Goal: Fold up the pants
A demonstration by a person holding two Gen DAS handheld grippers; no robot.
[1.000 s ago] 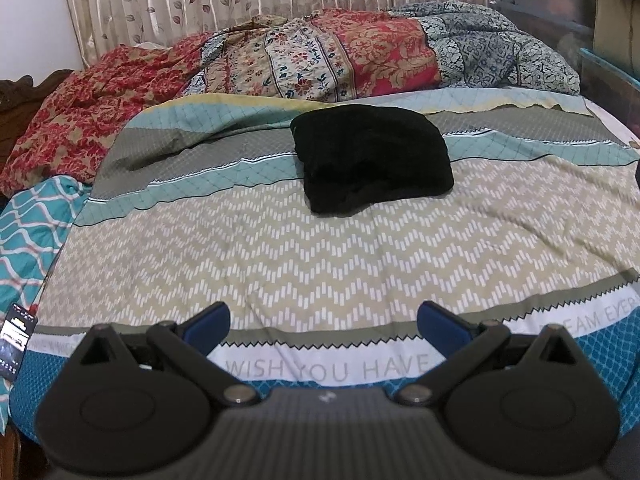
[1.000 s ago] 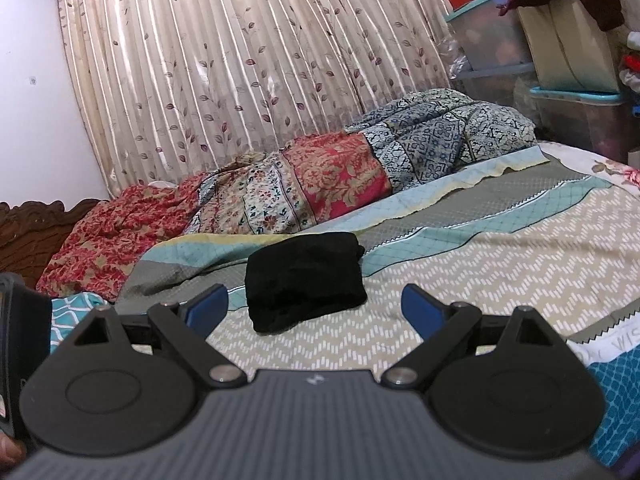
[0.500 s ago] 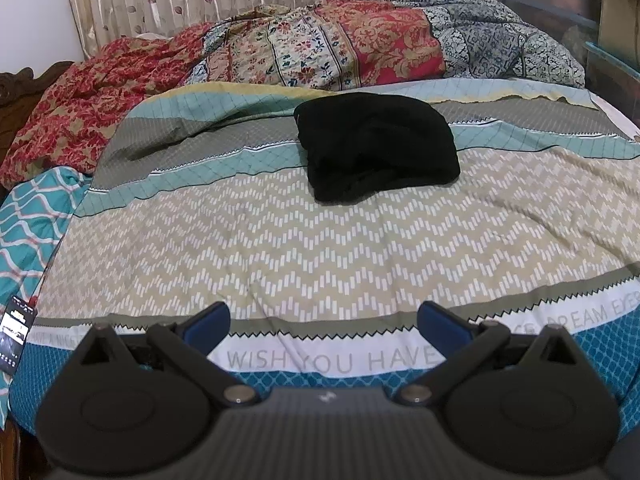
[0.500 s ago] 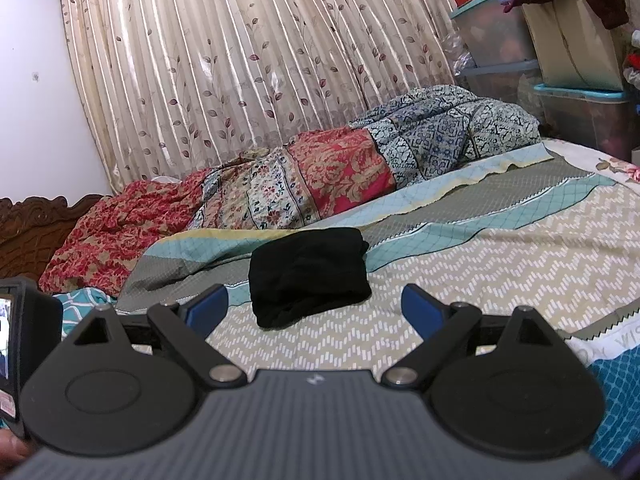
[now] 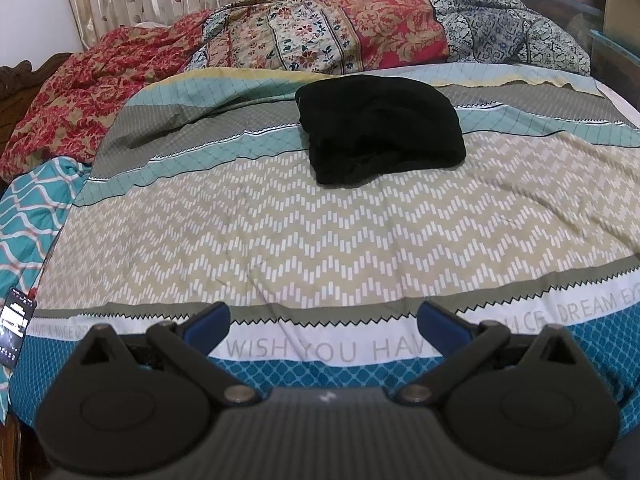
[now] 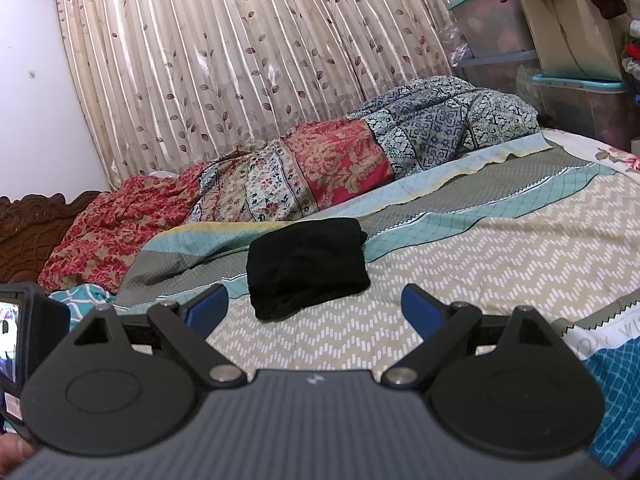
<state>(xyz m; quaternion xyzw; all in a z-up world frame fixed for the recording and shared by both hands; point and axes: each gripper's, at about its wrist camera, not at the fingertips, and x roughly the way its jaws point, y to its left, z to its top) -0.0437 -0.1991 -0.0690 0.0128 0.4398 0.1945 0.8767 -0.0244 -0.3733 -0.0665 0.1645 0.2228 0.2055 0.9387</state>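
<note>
On the bedsheet (image 5: pixel 320 248), grey capital letters are printed along a white band near the front edge. "WISH YOU HAV" can be read between the gripper fingers in the left wrist view, with "DREAM" further right (the letters after it are cut off at the frame edge) and "HAVE A NICE" faintly at the left. In the right wrist view only a fragment, "VIS", is seen. The phone (image 5: pixel 15 326) screen bears text too small to be read.
</note>
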